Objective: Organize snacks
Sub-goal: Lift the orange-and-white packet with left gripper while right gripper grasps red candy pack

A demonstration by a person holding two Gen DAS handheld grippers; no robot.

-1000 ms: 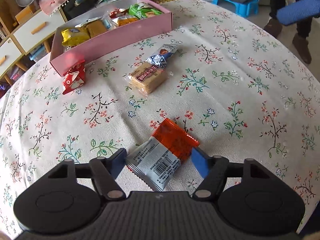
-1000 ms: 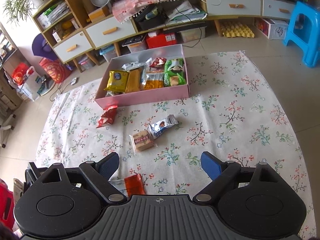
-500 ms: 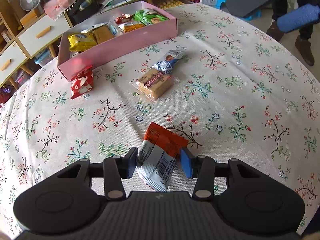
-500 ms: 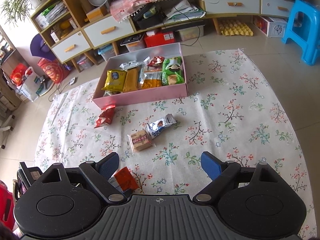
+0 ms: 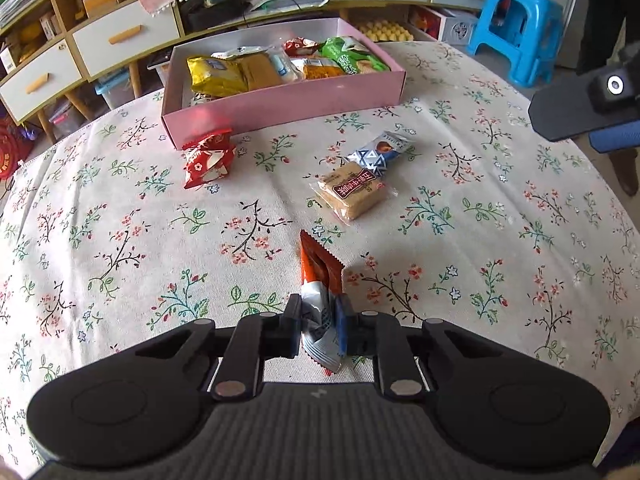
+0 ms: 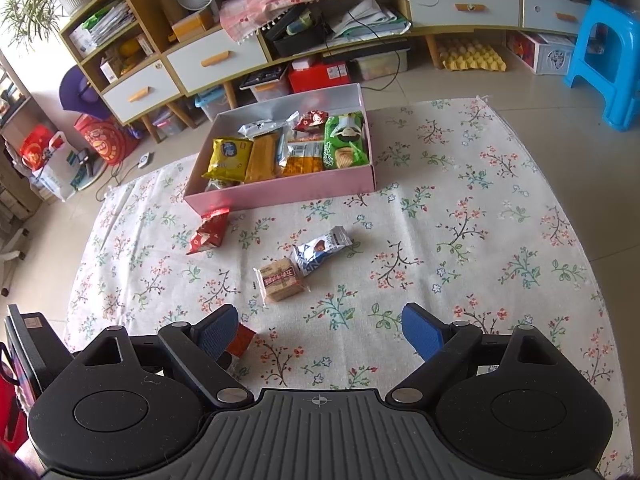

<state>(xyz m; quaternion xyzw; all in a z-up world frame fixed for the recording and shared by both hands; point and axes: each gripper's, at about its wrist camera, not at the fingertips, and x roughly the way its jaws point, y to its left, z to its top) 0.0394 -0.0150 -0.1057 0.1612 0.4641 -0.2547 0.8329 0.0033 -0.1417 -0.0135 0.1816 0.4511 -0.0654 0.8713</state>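
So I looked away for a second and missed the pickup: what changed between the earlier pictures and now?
The left gripper is closing its jaws on the orange and silver snack packet, which now stands on edge between the pads, tipped up from lying flat. The right gripper stayed open and still. The pink box, red packet, biscuit pack and blue packet stayed put.

Printed characters run across the label of the clear-wrapped biscuit pack (image 5: 352, 192) on the floral cloth, too small to read. Other snack wrappers carry printing that is also illegible. No brand, number or sign can be made out.
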